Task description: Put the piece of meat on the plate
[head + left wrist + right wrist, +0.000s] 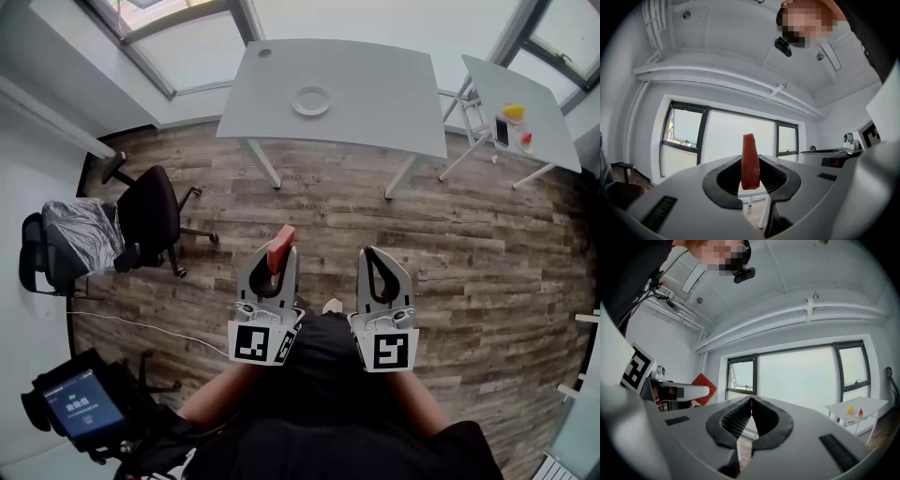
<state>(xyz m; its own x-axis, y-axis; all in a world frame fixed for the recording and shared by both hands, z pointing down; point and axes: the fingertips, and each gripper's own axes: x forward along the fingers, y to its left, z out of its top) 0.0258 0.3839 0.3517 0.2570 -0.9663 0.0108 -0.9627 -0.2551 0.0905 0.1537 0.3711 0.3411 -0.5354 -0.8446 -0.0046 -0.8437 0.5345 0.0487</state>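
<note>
Meat [282, 240], a red slab, stands upright, pinched in the left claw [278, 258] above the wooden floor [469, 244]. Ahead and well apart, the white plate [311, 100] sits bare on the grey surface [375, 94]. The right claw [379, 255] is closed on nothing. Pick-up looks done; the approach and the set-down on the plate remain.

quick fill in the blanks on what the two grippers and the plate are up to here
1. The left gripper is shut on the red piece of ____.
2. The right gripper has its jaws together and holds ____.
3. The empty plate sits on the white ____.
Missing words: meat; nothing; table
</note>
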